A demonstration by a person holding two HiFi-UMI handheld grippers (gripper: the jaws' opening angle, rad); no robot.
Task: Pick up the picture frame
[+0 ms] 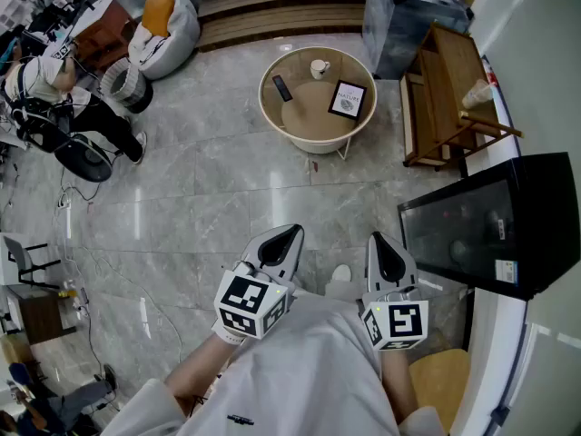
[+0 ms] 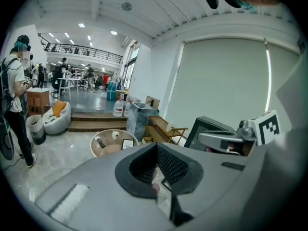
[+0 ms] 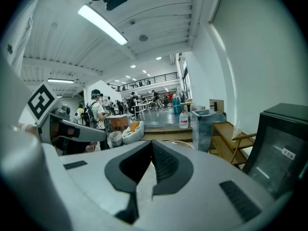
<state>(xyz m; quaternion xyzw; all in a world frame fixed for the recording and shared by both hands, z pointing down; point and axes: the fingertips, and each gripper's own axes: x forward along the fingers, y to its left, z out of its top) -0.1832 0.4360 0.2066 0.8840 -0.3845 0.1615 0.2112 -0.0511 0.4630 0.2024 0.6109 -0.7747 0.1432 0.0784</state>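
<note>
Left gripper (image 1: 283, 236) (image 2: 156, 145): jaws closed together, nothing between them; held low, close to the person's body.
Right gripper (image 1: 386, 243) (image 3: 151, 143): jaws fully closed, empty; level with the left one and just beside it.
Picture frame (image 1: 348, 99) (image 2: 127, 144): well ahead of both grippers, roughly between their lines and nearer the right one's; touched by neither. Lying flat or propped, cannot tell.
Support: round table (image 1: 313, 143) with a raised rim; the frame sits on its right part.
Neighbours on table: mug (image 1: 320, 67) beyond the frame and to its left; remote (image 1: 282, 87) left of the frame, apart from it.
Floor (image 1: 200, 198): grey polished tile, lying between grippers and table.
Right of grippers: black cabinet (image 1: 508, 225) near the right gripper; wooden rack (image 1: 445, 89) farther ahead.
Far left: beanbag (image 1: 168, 21) and a person (image 1: 54, 98), well apart from the grippers.
Beyond table: low steps (image 1: 272, 16).
</note>
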